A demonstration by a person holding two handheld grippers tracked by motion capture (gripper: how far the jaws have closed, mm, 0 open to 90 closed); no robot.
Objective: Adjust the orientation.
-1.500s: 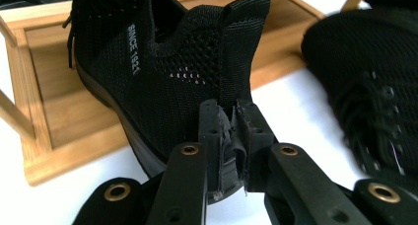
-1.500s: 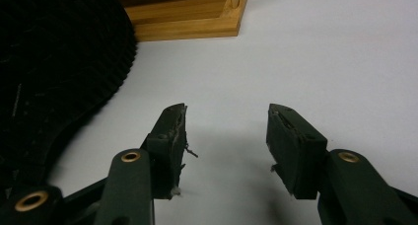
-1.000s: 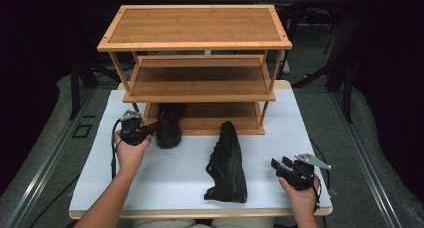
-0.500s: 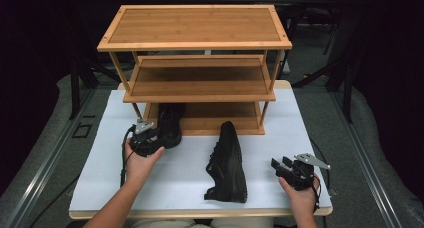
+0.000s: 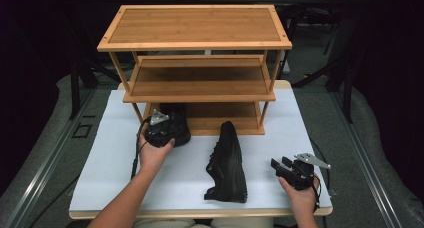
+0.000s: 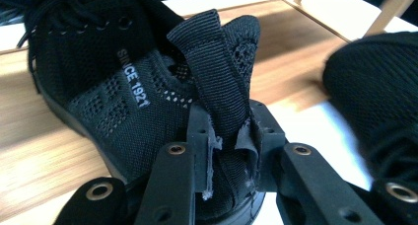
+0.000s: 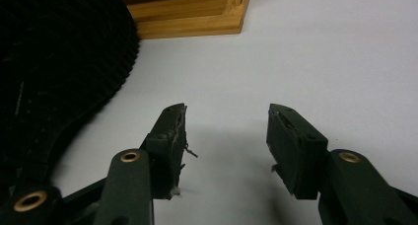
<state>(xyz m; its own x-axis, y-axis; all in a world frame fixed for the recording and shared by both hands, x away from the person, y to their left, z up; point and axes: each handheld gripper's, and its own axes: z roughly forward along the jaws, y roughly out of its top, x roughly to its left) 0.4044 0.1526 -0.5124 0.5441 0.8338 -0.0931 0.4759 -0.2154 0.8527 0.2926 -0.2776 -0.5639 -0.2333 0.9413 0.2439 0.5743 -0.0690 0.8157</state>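
The black mesh sneaker point(image 6: 113, 101) sits on the bottom shelf of the 3-tier bamboo shoe rack point(image 5: 195, 40), at the shelf's 9 o'clock end, and the left gripper point(image 6: 229, 151) has just been closing its jaws, which now pinch the heel pull tab point(image 6: 217, 82) between them. The second sneaker point(image 5: 228, 163) lies on its side on the white tabletop point(image 5: 110, 163), at 5 o'clock from the rack. At 3 o'clock from that shoe, the right gripper point(image 7: 226, 136) rests with jaws spread wide and nothing between them.
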